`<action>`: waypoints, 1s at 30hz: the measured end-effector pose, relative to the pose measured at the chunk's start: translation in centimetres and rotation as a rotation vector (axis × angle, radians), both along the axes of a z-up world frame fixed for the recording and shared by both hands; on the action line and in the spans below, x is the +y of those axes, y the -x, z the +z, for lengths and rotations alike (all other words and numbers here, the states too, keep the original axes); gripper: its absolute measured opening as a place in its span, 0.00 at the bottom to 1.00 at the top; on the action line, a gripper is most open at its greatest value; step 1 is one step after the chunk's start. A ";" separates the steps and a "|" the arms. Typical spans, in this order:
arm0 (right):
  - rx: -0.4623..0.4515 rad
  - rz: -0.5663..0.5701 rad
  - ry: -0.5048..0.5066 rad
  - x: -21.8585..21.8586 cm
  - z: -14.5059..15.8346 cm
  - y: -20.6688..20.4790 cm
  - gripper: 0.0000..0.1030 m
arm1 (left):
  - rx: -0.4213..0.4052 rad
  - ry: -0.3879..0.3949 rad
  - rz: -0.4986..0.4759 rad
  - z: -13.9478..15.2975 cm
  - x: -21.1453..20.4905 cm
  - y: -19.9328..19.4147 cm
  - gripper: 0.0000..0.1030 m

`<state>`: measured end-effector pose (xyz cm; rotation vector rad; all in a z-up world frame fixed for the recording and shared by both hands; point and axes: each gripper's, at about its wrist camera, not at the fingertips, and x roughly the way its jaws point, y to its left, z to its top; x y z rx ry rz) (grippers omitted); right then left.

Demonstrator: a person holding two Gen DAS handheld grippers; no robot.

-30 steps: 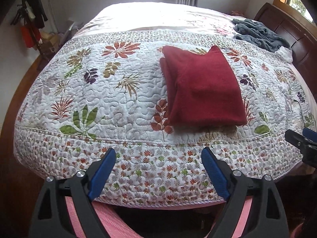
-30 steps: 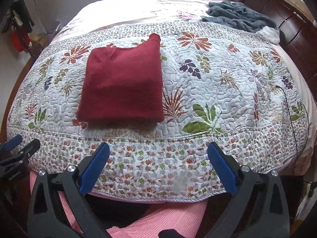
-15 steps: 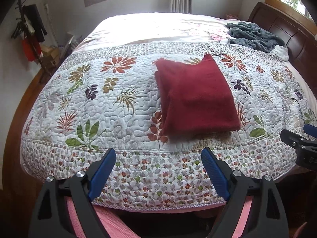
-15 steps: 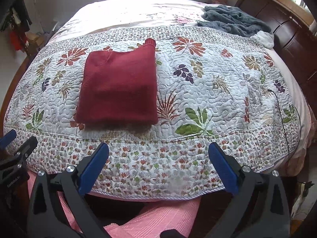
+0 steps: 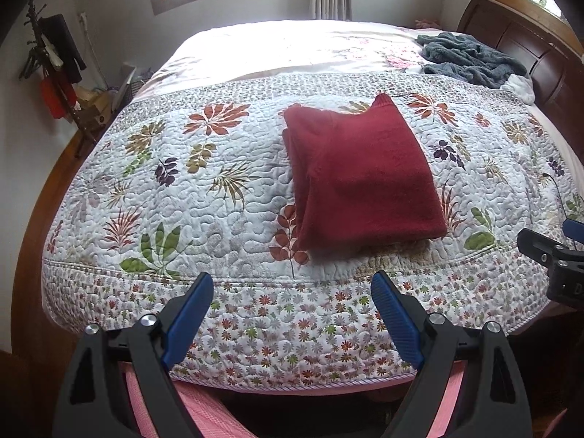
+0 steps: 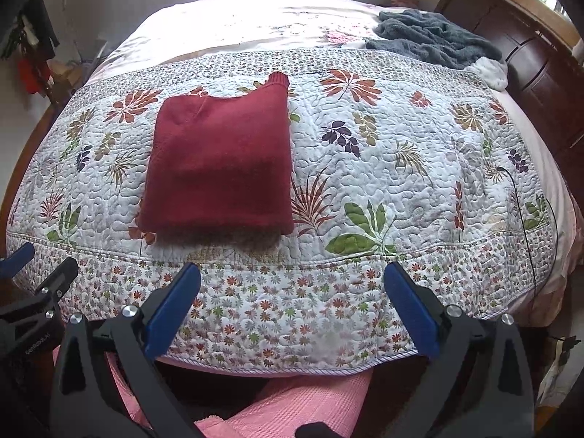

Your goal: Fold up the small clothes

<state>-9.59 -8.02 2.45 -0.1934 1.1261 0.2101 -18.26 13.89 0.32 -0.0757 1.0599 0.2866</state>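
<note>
Through my left wrist camera, my left gripper (image 5: pixel 292 294) hangs spread wide and empty off the bed's near edge; the folded red sweater (image 5: pixel 359 179) lies on the floral quilt (image 5: pixel 182 197), well apart from it. Through my right wrist camera, my right gripper (image 6: pixel 292 286) gapes equally wide, touching nothing; the sweater (image 6: pixel 219 164) rests ahead to its left.

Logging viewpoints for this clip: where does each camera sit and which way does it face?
Left wrist: on the left gripper, off the bed's near edge, facing the folded red sweater; open fingers and the right gripper's tip show.
Right wrist: on the right gripper, same heading, sweater left of centre; open fingers show.
Shared: sweater, floral quilt, grey blanket.
</note>
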 end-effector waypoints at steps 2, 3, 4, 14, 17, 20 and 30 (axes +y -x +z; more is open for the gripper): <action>0.010 0.000 0.001 0.0 -0.4 -0.2 0.97 | 0.006 0.004 0.003 -0.2 0.1 -0.2 0.86; 0.012 0.000 0.002 0.0 -0.5 -0.3 0.97 | 0.008 0.005 0.004 -0.3 0.1 -0.3 0.86; 0.014 0.000 0.004 0.0 -0.7 -0.4 0.97 | 0.010 0.005 0.003 -0.4 0.1 -0.4 0.86; -0.001 -0.006 -0.003 -0.1 -0.9 -0.9 0.97 | 0.017 0.000 0.000 -0.9 0.0 -0.8 0.86; -0.007 -0.007 -0.008 -0.1 -0.9 -1.0 0.97 | 0.015 -0.002 0.000 -1.0 0.0 -0.8 0.86; -0.019 -0.011 -0.008 -0.2 -0.9 -1.1 0.97 | 0.016 0.001 0.002 -1.1 0.1 -0.9 0.86; -0.004 -0.015 0.001 0.0 -1.4 -1.2 0.97 | 0.017 0.001 0.001 -1.3 0.1 -0.9 0.86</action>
